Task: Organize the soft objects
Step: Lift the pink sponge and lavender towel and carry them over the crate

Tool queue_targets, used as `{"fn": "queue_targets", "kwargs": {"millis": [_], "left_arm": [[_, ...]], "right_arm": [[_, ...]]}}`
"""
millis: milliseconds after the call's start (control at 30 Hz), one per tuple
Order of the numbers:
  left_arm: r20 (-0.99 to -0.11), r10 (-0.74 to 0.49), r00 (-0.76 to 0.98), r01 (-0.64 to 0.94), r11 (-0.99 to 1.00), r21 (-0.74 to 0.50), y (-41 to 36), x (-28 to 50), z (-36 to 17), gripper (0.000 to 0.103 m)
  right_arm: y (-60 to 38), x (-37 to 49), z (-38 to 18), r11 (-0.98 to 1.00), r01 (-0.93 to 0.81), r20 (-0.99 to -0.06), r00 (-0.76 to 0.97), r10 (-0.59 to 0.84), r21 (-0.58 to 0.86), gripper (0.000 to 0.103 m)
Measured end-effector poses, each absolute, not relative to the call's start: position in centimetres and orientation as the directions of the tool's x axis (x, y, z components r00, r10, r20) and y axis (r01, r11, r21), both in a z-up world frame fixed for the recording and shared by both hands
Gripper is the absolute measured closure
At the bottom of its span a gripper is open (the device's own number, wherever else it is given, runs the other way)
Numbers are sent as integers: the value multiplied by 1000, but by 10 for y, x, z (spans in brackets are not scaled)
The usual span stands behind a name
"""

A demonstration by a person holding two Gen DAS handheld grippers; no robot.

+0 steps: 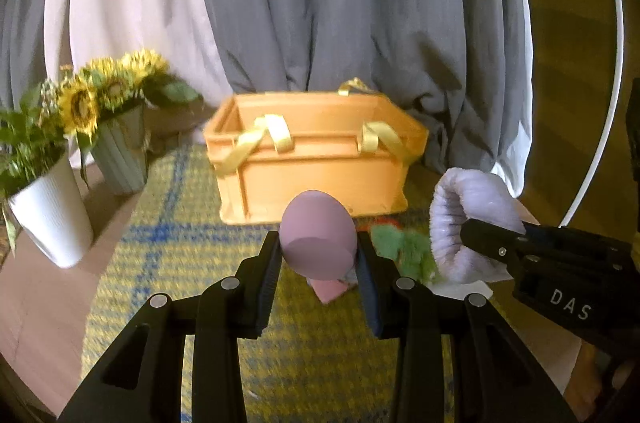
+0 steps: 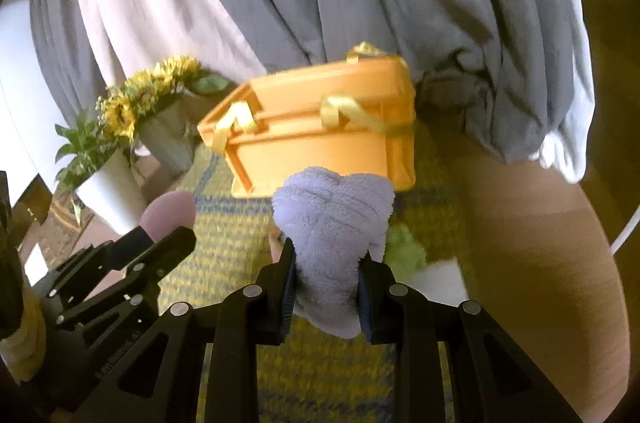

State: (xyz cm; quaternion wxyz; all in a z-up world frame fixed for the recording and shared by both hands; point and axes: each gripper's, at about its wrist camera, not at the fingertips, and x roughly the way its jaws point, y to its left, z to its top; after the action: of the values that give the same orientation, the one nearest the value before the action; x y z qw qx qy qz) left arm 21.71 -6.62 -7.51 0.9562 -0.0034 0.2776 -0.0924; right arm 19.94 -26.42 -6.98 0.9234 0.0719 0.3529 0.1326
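Orange plastic crate (image 1: 316, 159) with yellow ribbon handles is parked at the back of the yellow-and-blue woven mat (image 1: 188, 263), and that's clearly where the soft stuff is meant to go. A pink egg-shaped sponge (image 1: 318, 237) is pinched between the pads of the left tool (image 1: 318, 263), and a lilac fluffy towel roll (image 2: 334, 243) is squeezed in the right tool (image 2: 328, 287), both held up over the mat just short of the crate. Some green fuzzy cloth (image 1: 404, 247) and a pink scrap (image 1: 330, 289) are left lying on the mat near a white sheet. For a clean drop, each item should probably be carried past the near rim and over the open middle before anything is let go, so nothing gets snagged on those ribbon loops. Sunflower pots (image 1: 116, 147) off to the left are best avoided.
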Motion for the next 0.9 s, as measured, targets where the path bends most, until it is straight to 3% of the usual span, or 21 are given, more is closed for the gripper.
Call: {"fn": "queue_targets", "kwargs": {"millis": [900], "left_arm": [[-366,-164,916,172,985,-11,-46,276,-3,67]], "right_arm": [[-247,241,2,979,-166,-391,899,198,115,76]]}}
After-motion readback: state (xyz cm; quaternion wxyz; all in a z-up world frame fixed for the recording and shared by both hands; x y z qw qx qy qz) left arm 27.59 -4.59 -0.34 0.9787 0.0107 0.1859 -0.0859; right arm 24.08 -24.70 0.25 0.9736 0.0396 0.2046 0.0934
